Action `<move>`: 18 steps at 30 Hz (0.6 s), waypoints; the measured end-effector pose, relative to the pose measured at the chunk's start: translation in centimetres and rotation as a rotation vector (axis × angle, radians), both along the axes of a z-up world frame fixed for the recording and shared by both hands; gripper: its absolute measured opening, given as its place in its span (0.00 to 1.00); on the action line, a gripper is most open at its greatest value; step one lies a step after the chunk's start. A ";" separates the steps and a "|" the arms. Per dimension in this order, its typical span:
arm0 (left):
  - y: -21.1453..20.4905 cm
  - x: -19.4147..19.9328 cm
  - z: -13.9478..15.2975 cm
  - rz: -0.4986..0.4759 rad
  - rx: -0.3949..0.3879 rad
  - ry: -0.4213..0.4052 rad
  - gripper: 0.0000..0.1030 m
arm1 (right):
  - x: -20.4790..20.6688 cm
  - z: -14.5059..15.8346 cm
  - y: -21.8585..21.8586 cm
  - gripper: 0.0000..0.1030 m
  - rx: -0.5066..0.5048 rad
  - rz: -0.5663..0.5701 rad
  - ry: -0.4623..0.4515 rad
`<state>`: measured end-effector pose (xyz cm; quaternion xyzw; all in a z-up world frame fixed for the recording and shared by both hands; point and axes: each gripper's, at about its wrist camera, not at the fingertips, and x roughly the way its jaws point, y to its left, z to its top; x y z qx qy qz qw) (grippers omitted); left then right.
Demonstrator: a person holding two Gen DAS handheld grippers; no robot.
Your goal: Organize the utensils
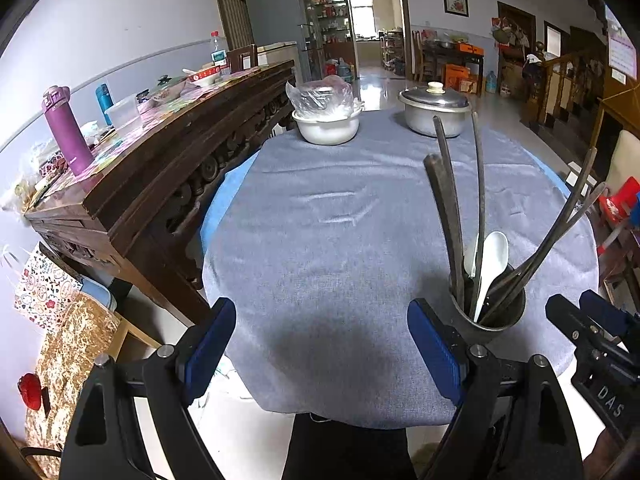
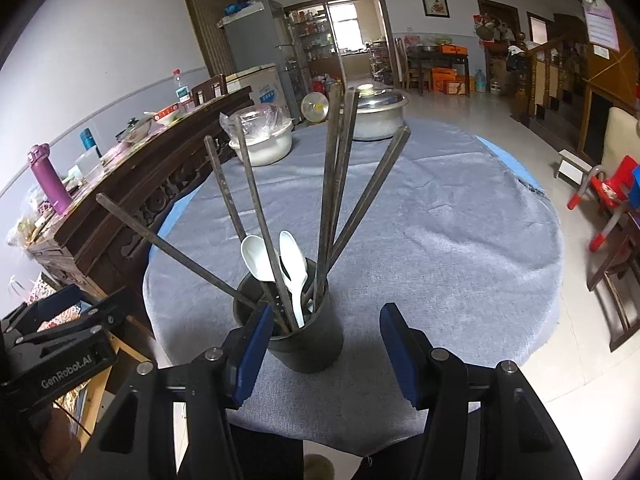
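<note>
Holder sits upright on the grey tablecloth, near the table edge closest to me. It's a dark cup, and all the utensils I can see are in it: several long dark chopsticks fanned outward, plus two white spoons bowl-up.

My right gripper has its jaws spread, nothing pinched. In the right wrist view the holder's near side overlaps the gap between the blue pads. The left pad crosses in front of the holder's rim; I can't tell if it touches. The right pad is clearly apart from it.

My left gripper is released wide over bare cloth, nothing between the pads. In the left wrist view the holder sits just beside and behind its right finger, outside the jaws.

Far side of the table: white bowl with a plastic bag on top, and a lidded metal pot, both well apart from the holder. Dark wooden sideboard runs along the table's left.
</note>
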<state>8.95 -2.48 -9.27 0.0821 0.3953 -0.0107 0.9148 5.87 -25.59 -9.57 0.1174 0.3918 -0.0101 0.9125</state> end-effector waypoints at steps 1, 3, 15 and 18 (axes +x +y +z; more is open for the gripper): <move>-0.2 0.0 0.1 -0.001 0.003 -0.002 0.85 | 0.0 0.0 -0.2 0.58 0.000 0.002 -0.001; -0.7 -0.1 0.3 -0.005 0.016 -0.011 0.85 | 0.0 0.1 -0.5 0.58 0.006 -0.002 -0.002; -2.5 -0.8 1.5 -0.043 0.025 -0.030 0.85 | -0.6 1.9 -1.7 0.59 0.005 -0.012 -0.020; -2.5 -1.0 1.9 -0.048 0.022 -0.033 0.85 | -0.9 2.6 -1.6 0.59 -0.004 -0.022 -0.024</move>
